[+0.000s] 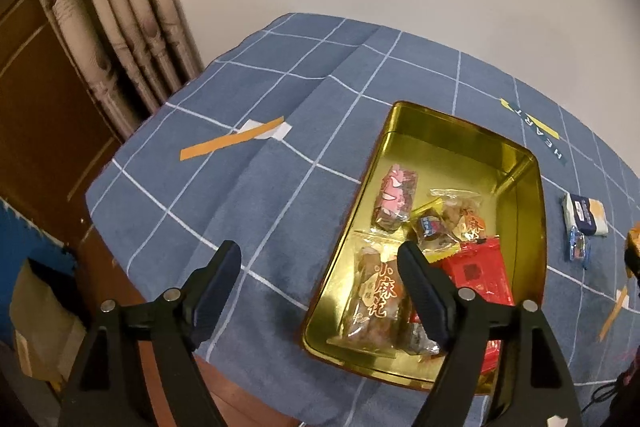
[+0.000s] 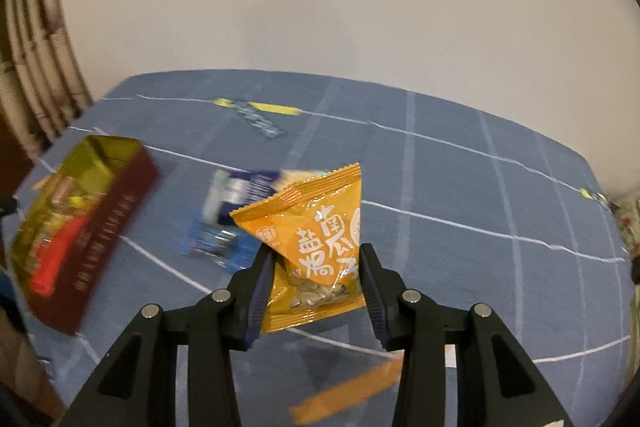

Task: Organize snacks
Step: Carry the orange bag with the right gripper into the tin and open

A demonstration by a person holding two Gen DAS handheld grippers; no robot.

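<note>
Presently the orange seed packet is held clamped in the right gripper, lifted off the worktop, with the gold tin lying to its left. Over that tin's near end the left gripper is held wide and empty.

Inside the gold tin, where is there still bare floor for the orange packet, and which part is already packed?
The gold tin has bare floor at its far end, beyond the pink packet. The near end is packed: the clear twist-snack bag, the red packet and small sweets overlap there. The right tool grips the orange packet; the left tool is open.
</note>
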